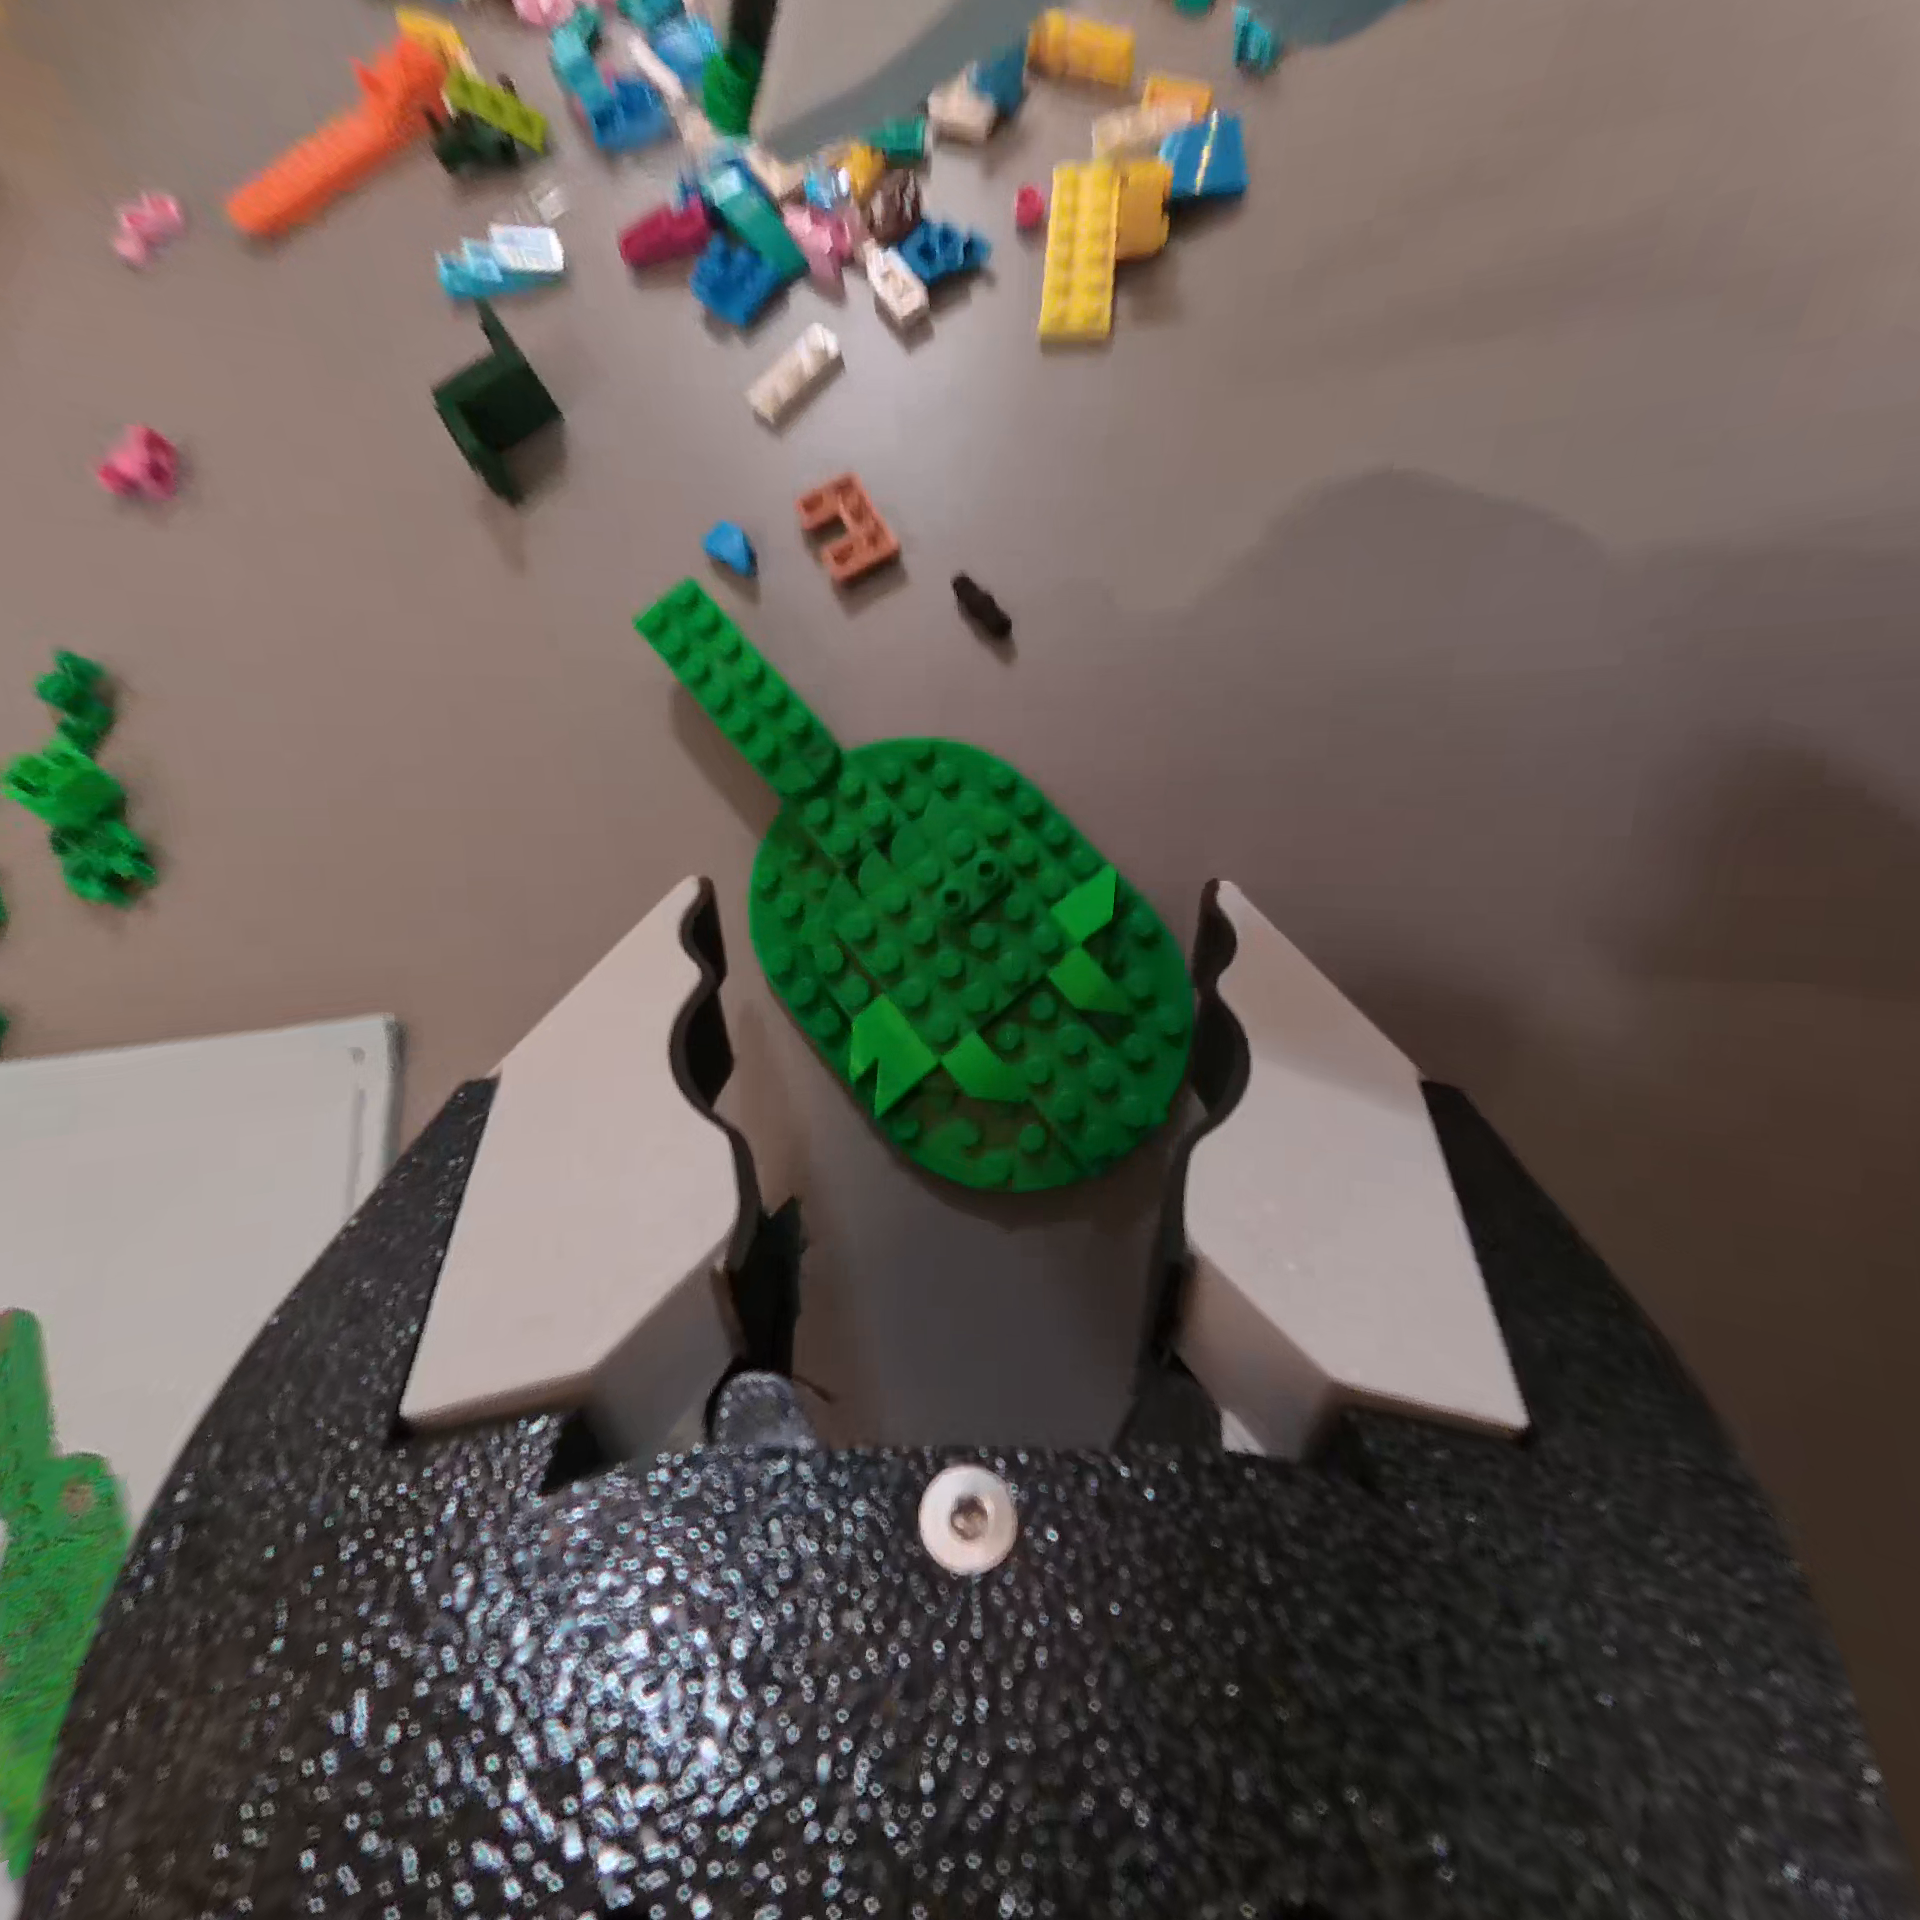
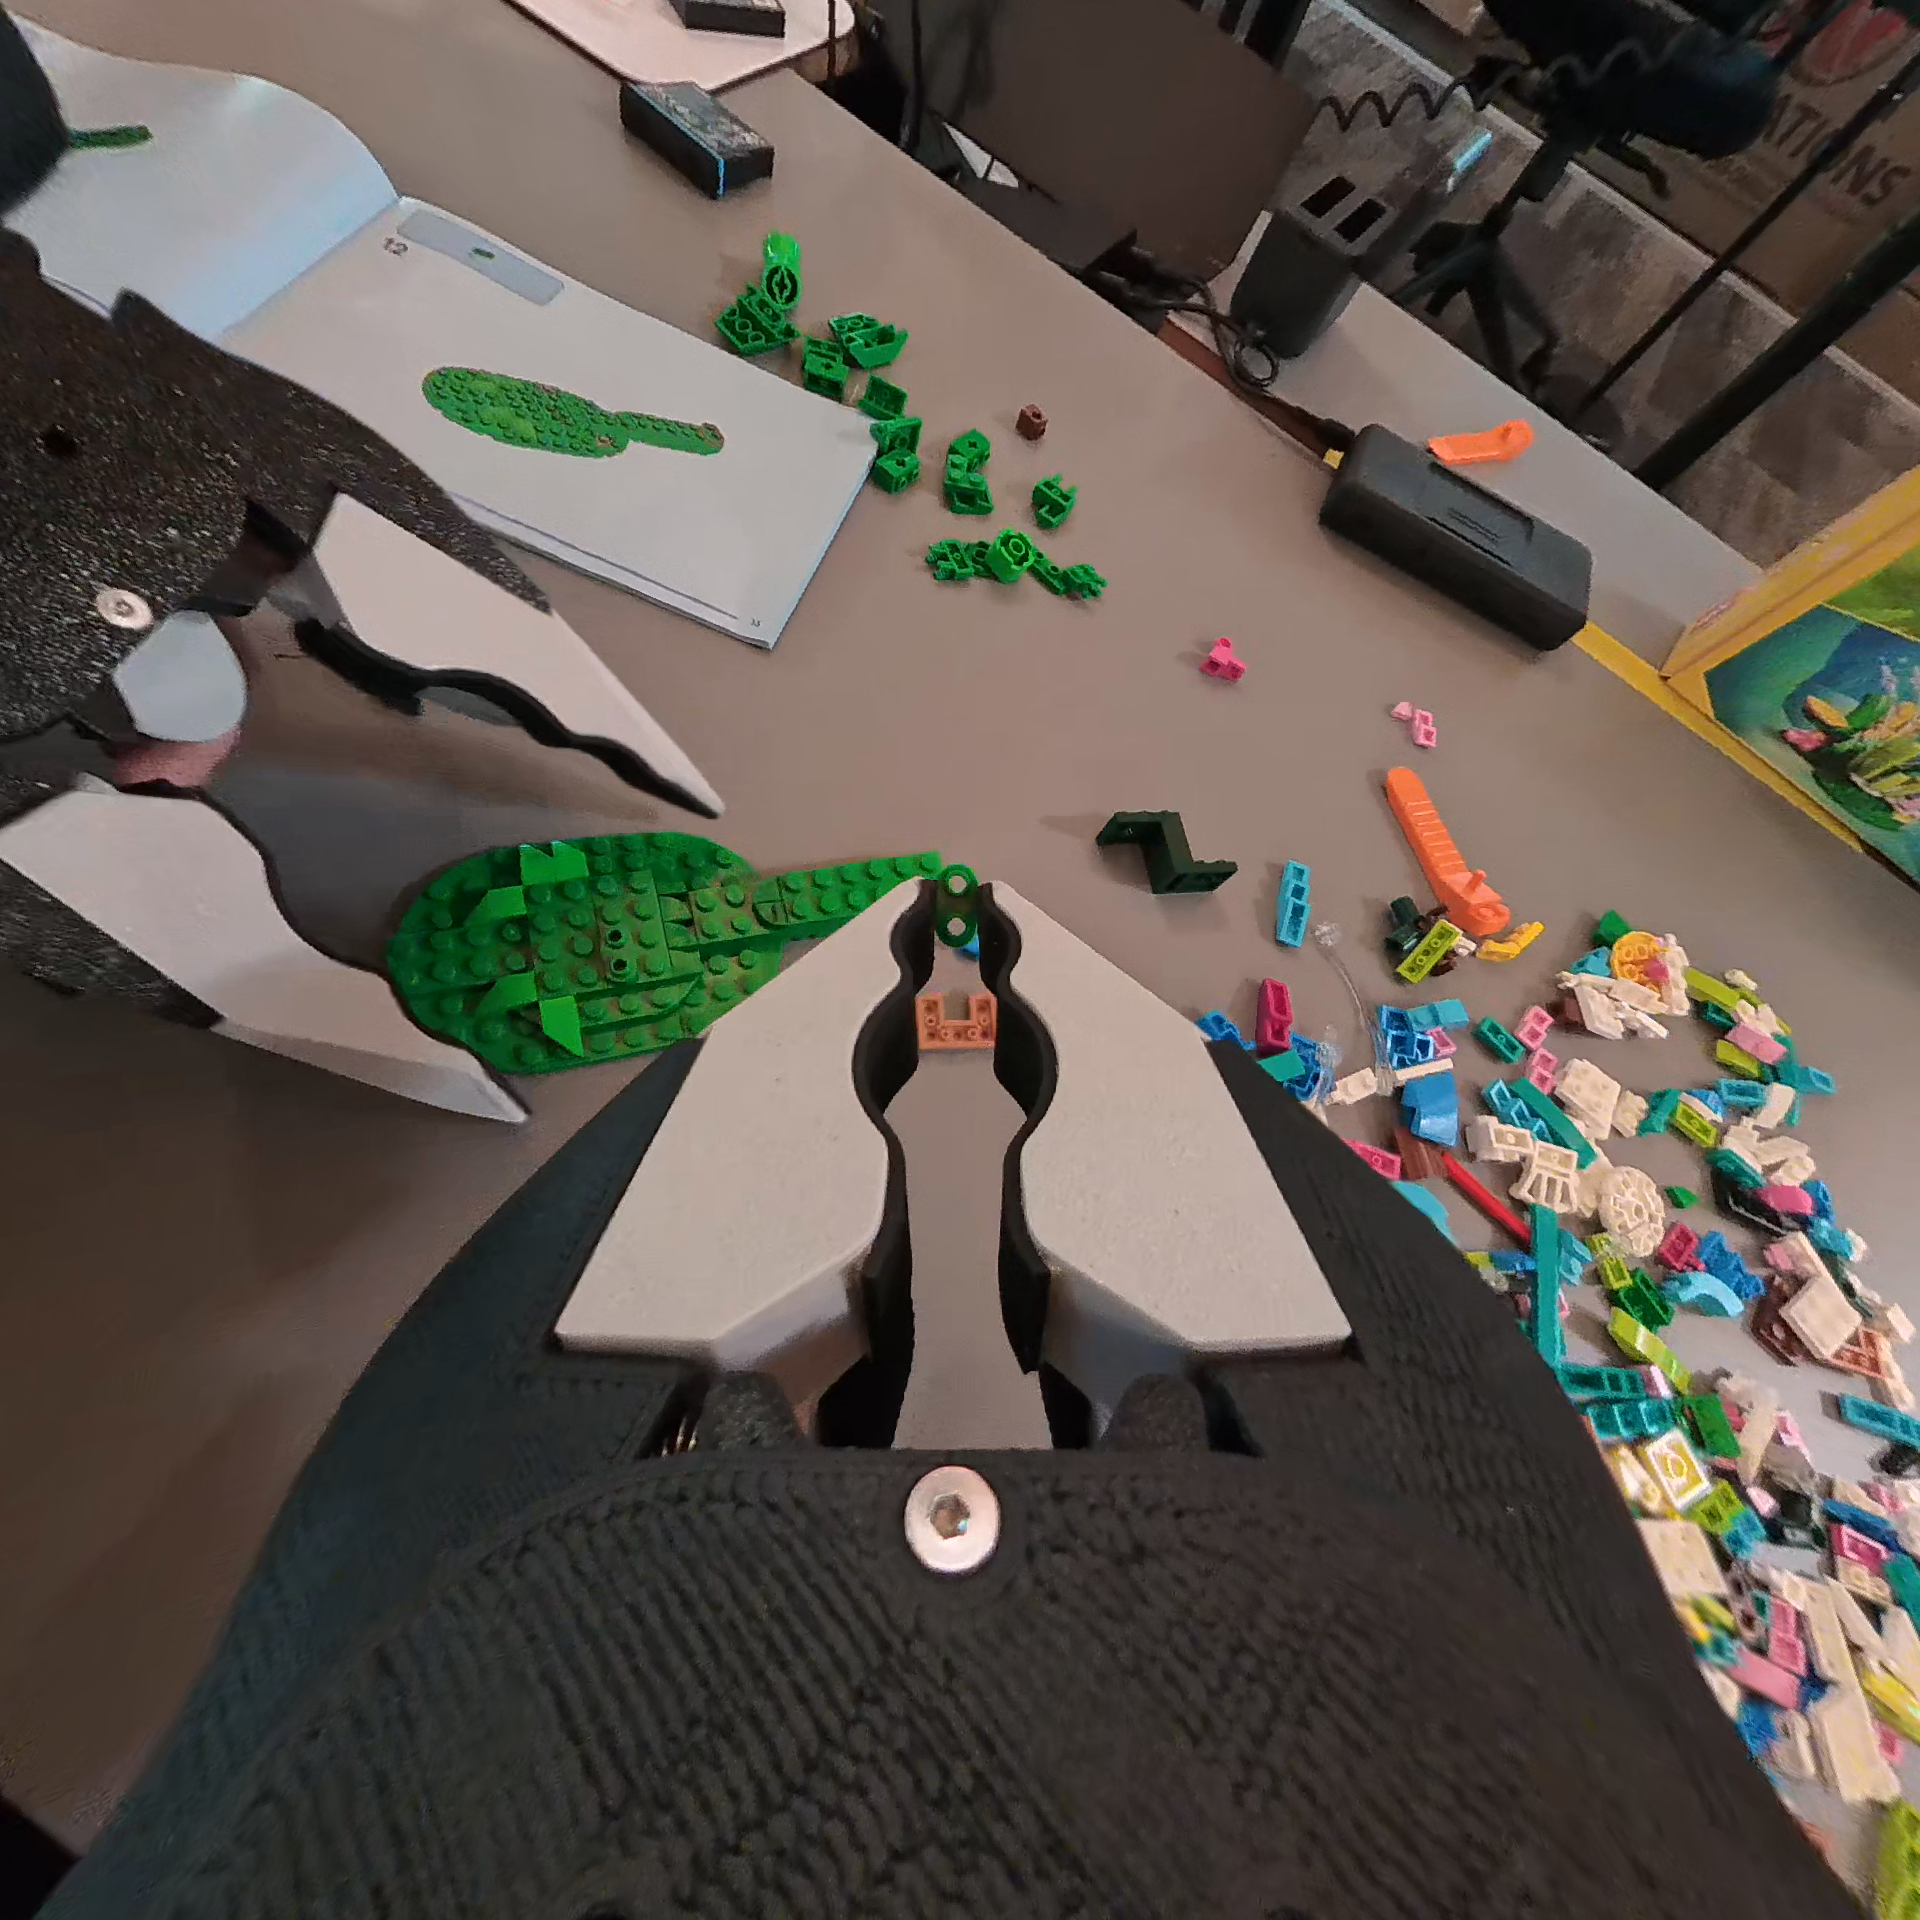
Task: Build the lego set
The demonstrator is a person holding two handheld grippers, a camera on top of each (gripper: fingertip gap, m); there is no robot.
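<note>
A green oval Lego base (image 1: 966, 966) with a long green studded plate (image 1: 727, 686) sticking out lies flat on the grey table. My left gripper (image 1: 956, 904) is open, with a finger on each side of the base's near end. In the right wrist view the base (image 2: 582, 956) lies left of centre, between the left gripper's fingers (image 2: 582, 717). My right gripper (image 2: 956, 904) is shut on a small green piece with two holes (image 2: 956, 906), held above the table beside the long plate's tip.
An open instruction booklet (image 2: 623, 488) lies at the back left. Loose green pieces (image 2: 935, 457) sit beside it. A large pile of mixed bricks (image 2: 1621, 1174) fills the right. An orange brick separator (image 2: 1439, 847), a dark green bracket (image 2: 1164, 852), a brown piece (image 2: 954, 1023) and the set's box (image 2: 1829, 675) are nearby.
</note>
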